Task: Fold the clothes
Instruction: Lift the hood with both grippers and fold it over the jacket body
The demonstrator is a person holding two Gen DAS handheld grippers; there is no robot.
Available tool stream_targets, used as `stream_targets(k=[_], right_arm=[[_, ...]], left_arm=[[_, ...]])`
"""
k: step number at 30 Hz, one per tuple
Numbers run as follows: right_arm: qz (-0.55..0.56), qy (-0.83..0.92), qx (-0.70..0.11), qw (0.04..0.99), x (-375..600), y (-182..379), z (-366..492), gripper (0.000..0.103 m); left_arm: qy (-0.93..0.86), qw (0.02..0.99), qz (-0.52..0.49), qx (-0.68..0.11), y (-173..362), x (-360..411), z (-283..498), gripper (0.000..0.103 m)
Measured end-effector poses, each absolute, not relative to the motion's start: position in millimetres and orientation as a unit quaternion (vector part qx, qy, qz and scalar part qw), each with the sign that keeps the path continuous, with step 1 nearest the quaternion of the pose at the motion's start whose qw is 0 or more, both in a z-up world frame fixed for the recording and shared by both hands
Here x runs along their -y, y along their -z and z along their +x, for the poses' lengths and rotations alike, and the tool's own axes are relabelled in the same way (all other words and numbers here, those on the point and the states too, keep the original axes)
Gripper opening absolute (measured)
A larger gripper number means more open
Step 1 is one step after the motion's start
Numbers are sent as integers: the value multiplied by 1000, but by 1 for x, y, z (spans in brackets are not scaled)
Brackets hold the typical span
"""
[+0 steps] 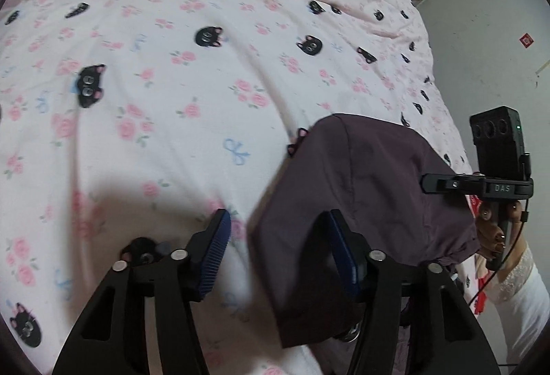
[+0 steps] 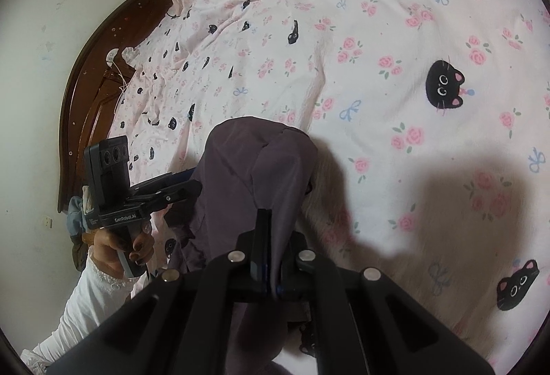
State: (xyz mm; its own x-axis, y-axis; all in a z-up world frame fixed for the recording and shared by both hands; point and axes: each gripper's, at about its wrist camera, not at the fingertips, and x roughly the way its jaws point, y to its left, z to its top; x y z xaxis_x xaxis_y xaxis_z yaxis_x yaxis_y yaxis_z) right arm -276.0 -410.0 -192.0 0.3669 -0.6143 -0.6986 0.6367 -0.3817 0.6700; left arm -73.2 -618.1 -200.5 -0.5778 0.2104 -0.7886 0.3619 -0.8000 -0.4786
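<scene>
A dark purple garment (image 1: 371, 175) (image 2: 240, 162) hangs bunched over the pink bedspread (image 1: 172, 83) (image 2: 395, 48), which is printed with roses and black cat heads. In the right wrist view my right gripper (image 2: 266, 213) is shut on a fold of the purple cloth, which drapes down between and below its fingers. From the left wrist view, that right gripper (image 1: 428, 182) reaches into the garment from the right. My left gripper (image 1: 277, 215) stands open. The garment's left edge lies in the gap by the right blue pad (image 1: 343, 254), and the left pad (image 1: 216, 251) is clear of it.
A dark wooden headboard (image 2: 86, 93) and a pale wall (image 2: 34, 31) lie left of the bed. A grey wall (image 1: 488, 31) stands beyond the bed's right edge. A person's hands in white lace sleeves (image 1: 515, 289) (image 2: 103, 278) hold the gripper handles.
</scene>
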Motion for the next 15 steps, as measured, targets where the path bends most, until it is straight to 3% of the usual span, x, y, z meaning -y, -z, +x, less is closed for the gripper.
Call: stream_targets(k=[5,8,15], right_arm=[[614,563,-8,553,411,195,-276,3],[611,565,-7,555,408,193,-275,3],[581,575,-13,575,401,172,-266,3]], left_arm=[[828,26,460,-320,203,613,-77,10],[835,31,453,-312,198,610,-75,5],[857,22,416,-304,177,608,-61,4]])
